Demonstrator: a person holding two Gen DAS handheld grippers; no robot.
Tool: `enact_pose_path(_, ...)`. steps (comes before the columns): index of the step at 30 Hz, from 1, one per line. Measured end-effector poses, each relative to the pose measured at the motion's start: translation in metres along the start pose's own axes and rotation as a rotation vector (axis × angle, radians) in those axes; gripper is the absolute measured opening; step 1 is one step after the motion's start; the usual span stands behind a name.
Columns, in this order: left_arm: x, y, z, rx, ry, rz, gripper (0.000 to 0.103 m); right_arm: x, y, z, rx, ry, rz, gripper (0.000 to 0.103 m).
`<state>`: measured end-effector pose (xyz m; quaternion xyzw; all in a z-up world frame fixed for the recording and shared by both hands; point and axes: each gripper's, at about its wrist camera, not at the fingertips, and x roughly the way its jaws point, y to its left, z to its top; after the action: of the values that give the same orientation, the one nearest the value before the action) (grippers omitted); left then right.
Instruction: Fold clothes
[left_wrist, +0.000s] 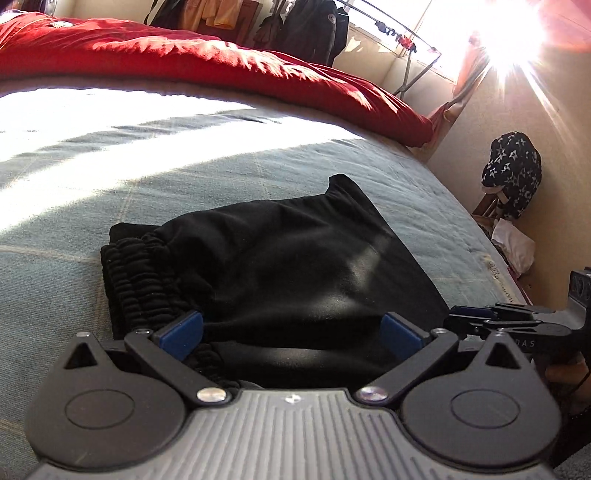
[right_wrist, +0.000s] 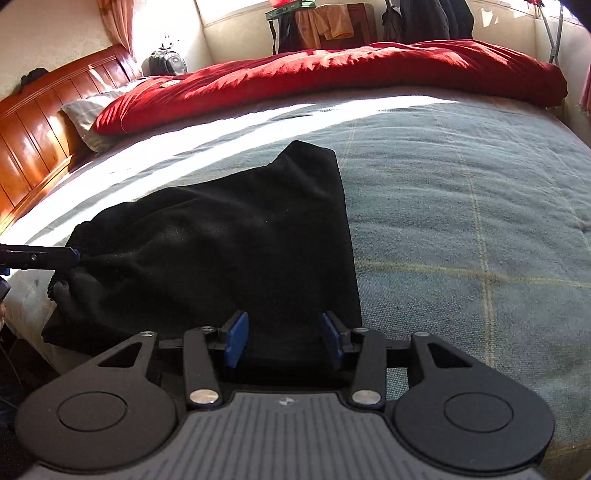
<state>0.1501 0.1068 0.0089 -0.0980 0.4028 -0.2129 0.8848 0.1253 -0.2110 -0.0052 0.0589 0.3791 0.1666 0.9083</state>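
- The black garment (left_wrist: 280, 266) lies bunched on the bed (right_wrist: 461, 229) near its edge, elastic waistband to the left.
- Left hand-held gripper (left_wrist: 291, 328) and right hand-held gripper (right_wrist: 284, 339) both stand spread over its near hem.
- Risk: pinching only the top layer would skew the fold.

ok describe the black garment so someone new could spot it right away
Start from the grey-green bedspread, with the red duvet bunched along its far side. The black garment lies near the bed's front edge, the only dark item on it, with a gathered elastic waistband.
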Motion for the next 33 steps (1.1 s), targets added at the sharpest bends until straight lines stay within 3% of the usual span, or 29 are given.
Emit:
enact_pose_path(5, -0.025, -0.002, -0.003, -0.060, -0.067, 0.081, 0.102, 0.014, 0.034, 0.049, -0.156, -0.060, 0.198, 0.049)
enact_pose_path(8, -0.040, -0.002, -0.005, -0.098, -0.107, 0.129, 0.102, 0.044, 0.067, 0.063, -0.288, -0.009, 0.301, 0.039)
enact_pose_path(10, -0.049, -0.002, -0.008, -0.121, -0.131, 0.156, 0.102, 0.068, 0.082, 0.061, -0.324, 0.067, 0.325, 0.036)
enact_pose_path(13, -0.052, 0.003, -0.012, -0.140, -0.135, 0.114, 0.102, 0.094, 0.088, 0.043, -0.330, 0.146, 0.299, 0.037)
enact_pose_path(17, -0.042, 0.005, -0.005, -0.114, -0.118, 0.056, 0.102, 0.088, 0.082, 0.043, -0.246, 0.132, 0.300, 0.036)
enact_pose_path(22, -0.016, 0.008, 0.009, -0.062, -0.081, -0.010, 0.102, 0.055, 0.100, 0.044, -0.290, 0.077, 0.311, 0.037)
enact_pose_path(27, 0.009, 0.026, 0.007, -0.102, -0.009, -0.061, 0.102, 0.072, 0.113, 0.013, -0.289, 0.157, 0.252, 0.039)
enact_pose_path(33, 0.011, 0.014, 0.034, -0.029, -0.031, -0.168, 0.102, 0.044, 0.116, 0.020, -0.267, 0.080, 0.247, 0.042)
